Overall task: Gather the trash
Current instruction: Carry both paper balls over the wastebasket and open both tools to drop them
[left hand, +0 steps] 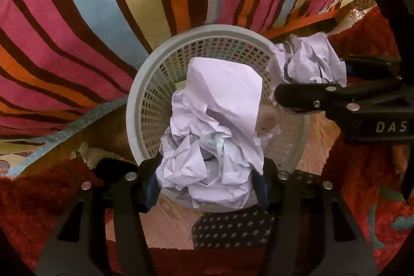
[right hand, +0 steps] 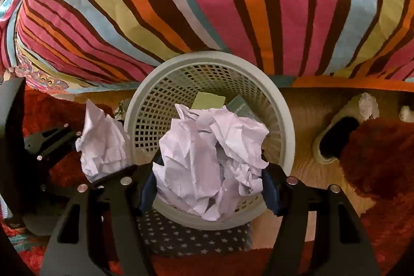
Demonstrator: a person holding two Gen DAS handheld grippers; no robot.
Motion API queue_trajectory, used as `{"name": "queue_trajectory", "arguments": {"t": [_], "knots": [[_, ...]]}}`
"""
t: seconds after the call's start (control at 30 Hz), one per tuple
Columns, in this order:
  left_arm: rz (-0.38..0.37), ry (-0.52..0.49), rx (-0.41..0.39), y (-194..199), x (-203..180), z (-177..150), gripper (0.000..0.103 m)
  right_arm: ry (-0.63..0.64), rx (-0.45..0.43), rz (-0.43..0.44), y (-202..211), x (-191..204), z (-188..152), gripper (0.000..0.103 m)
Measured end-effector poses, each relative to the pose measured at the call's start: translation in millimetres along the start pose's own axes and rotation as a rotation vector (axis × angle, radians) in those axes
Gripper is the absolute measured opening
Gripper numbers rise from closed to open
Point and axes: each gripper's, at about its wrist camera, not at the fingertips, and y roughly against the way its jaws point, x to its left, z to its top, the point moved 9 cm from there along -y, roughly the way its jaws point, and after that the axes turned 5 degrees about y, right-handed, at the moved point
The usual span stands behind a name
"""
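Note:
A pale grey mesh waste basket [left hand: 155, 84] [right hand: 160, 120] stands on the floor against a striped bed. My left gripper [left hand: 209, 185] is shut on a crumpled white paper wad [left hand: 214, 136] and holds it over the basket's near rim. My right gripper [right hand: 209, 188] is shut on another crumpled white paper wad [right hand: 207, 162], also over the near rim. In the left wrist view the right gripper [left hand: 310, 84] comes in from the right with its wad [left hand: 310, 61]. In the right wrist view the left gripper's wad [right hand: 101, 144] shows at the left. Green scraps [right hand: 209, 101] lie inside the basket.
A striped bedcover [left hand: 103, 17] [right hand: 233, 4] hangs behind the basket. A red shaggy rug [right hand: 383, 159] and wood floor [right hand: 302, 162] surround it. A slipper [right hand: 333, 139] lies to the right. A star-patterned dark cloth [left hand: 233, 226] [right hand: 191, 237] lies just before the basket.

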Motion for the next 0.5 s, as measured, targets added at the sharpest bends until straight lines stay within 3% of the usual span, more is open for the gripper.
{"name": "queue_trajectory", "arguments": {"t": [0.23,0.5], "knots": [[0.017,0.000,0.023,-7.5,1.8,-3.2,0.078,0.008,0.023,-0.024,-2.8,-3.0,-4.8,0.076],[0.034,-0.009,0.027,-9.9,1.1,-2.6,0.079,-0.009,0.010,-0.042,-2.4,-6.8,-5.1,0.080]]}}
